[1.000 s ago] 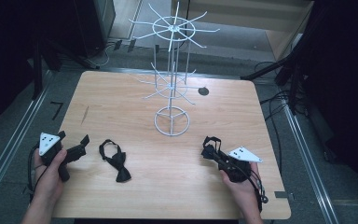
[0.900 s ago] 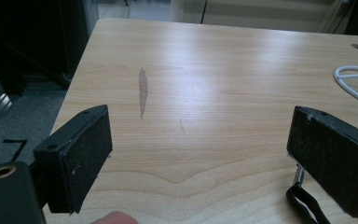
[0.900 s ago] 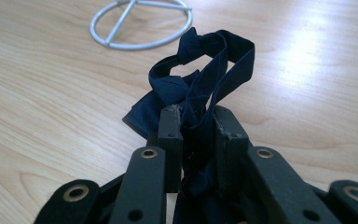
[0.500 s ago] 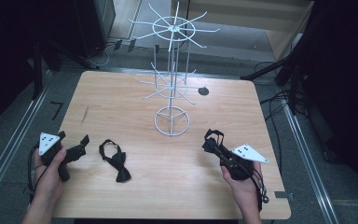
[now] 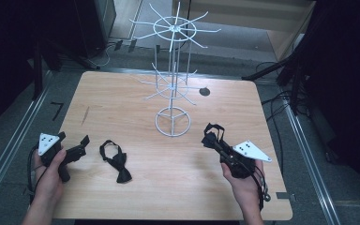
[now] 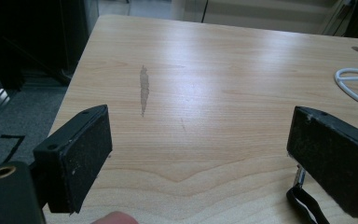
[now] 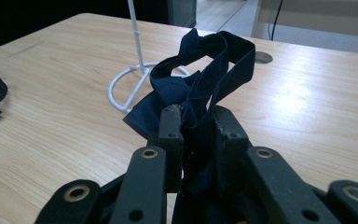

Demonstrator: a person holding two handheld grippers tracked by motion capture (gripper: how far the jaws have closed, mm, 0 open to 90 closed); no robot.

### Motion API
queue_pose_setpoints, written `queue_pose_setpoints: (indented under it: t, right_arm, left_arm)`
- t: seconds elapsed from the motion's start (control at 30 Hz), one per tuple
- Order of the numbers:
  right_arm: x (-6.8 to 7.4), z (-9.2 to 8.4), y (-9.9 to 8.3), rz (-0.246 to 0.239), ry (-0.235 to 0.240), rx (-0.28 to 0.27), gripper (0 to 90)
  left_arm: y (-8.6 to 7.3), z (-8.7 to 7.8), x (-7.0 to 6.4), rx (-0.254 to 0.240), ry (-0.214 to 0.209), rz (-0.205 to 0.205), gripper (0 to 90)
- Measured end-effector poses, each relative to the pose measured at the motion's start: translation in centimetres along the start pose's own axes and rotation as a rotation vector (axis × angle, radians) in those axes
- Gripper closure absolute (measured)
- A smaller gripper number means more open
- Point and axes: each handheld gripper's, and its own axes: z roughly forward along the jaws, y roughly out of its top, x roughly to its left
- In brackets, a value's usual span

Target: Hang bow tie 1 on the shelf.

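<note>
Since a second ago my right gripper [image 5: 214, 140] has come up off the table a bit and shifted slightly toward the stand, with the navy bow tie [image 7: 200, 79] lifted along with it. My left hand hasn't budged, and the other tie is right where it was.

Near edge first: my left gripper [image 5: 72, 145] sits at the near left of the wooden table [image 5: 122, 98], jaws spread wide and nothing between them. In the left gripper view I'm basically staring at bare wood with a grey smear [image 6: 143, 88] on it, plus a black strap end [image 6: 305, 205] poking in just under one pad.

Just to the right of that gripper, the black bow tie [image 5: 116, 161] lies flat on the table, strap looped toward the far side, not touching anything of mine.

Over on the near right, the right gripper is clamped tight on the navy bow tie. In the right gripper view the fabric is pinched between the two pads and the strap loops up and forward beyond the tips, hanging clear of the tabletop.

Farther out, about mid-table, the white wire display stand [image 5: 172, 75] stands upright on its ring base, thin arms sticking out at two levels. The held tie is near the base but apart from it. Beyond that, a dark round hole [image 5: 205, 91] sits toward the far right of the tabletop.
</note>
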Motion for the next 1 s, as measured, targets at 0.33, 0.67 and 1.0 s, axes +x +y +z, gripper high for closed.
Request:
queue_pose_setpoints:
  t: [0.33,0.67,1.0]
  right_arm:
    - [1.0,0.0,1.6,-0.017,0.024,-0.049,77.3]
    - [1.8,0.4,2.5,-0.028,0.042,-0.061,77.2]
    - [2.5,0.2,3.9,-0.046,0.054,-0.096,77.2]
  left_arm:
    - [0.0,0.0,0.0,0.001,0.000,-0.003,6.8]
    - [0.0,0.0,0.1,0.001,0.000,-0.005,6.9]
    - [0.0,0.0,0.1,0.002,-0.001,-0.006,6.9]
